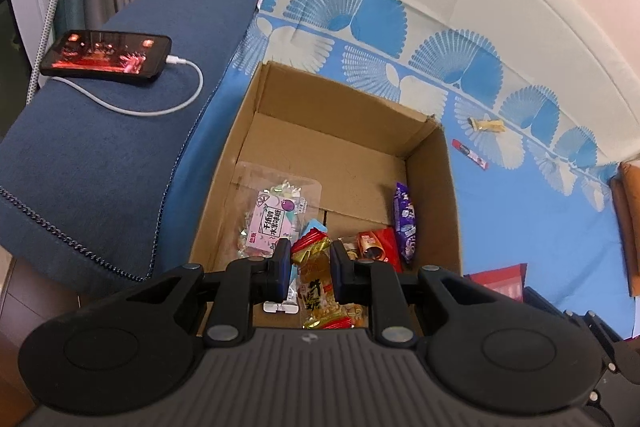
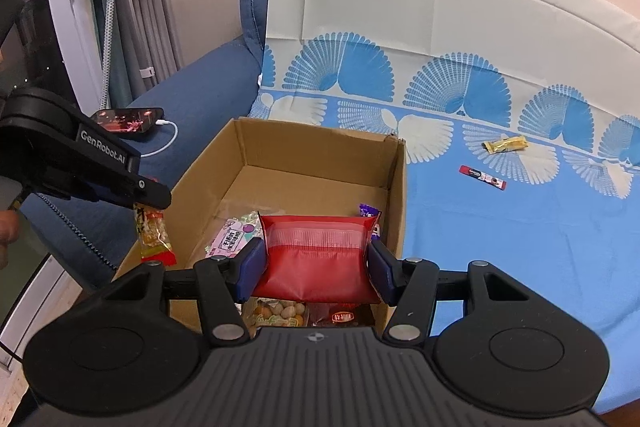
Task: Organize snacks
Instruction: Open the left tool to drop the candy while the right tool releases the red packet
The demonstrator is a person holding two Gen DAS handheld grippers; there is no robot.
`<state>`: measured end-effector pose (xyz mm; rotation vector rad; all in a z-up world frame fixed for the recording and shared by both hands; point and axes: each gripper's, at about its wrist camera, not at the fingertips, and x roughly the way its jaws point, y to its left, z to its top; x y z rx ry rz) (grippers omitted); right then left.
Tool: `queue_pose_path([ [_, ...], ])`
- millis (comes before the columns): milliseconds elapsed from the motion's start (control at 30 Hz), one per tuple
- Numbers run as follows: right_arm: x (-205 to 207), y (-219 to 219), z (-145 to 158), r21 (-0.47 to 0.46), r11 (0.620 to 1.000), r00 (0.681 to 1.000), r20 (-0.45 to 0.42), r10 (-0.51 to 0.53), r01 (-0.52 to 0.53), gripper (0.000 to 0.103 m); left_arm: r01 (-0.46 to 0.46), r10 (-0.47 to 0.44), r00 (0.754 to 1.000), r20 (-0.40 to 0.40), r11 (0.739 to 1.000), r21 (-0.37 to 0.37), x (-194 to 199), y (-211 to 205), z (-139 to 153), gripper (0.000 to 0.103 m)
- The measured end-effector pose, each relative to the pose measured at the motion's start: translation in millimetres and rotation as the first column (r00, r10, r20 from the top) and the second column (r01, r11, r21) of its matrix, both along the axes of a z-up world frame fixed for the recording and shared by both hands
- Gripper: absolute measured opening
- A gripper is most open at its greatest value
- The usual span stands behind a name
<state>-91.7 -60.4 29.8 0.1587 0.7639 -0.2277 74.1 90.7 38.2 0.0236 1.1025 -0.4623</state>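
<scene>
Between the right hand-held gripper (image 2: 314, 267) pads sits a red pouch (image 2: 316, 259).

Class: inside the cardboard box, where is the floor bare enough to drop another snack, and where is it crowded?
Bare: the box floor along its far wall, beyond the pink packet and purple packet. Crowded: the near end, piled with packets.

A lit phone (image 1: 106, 55) with a white charging cable (image 1: 160, 103) plugged in lies on the blue sofa arm (image 1: 100, 163), beside grey curtains (image 2: 148, 7).
</scene>
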Motion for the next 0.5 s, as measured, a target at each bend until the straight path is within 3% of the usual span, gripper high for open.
queue_pose_path([
  [500,51,-19,-42,0.023,0.999,0.996,-0.085,-0.021,0.023,0.06,0.052,-0.051,0.999,-0.014,0.995,0.082,35,-33,-46,0.022],
])
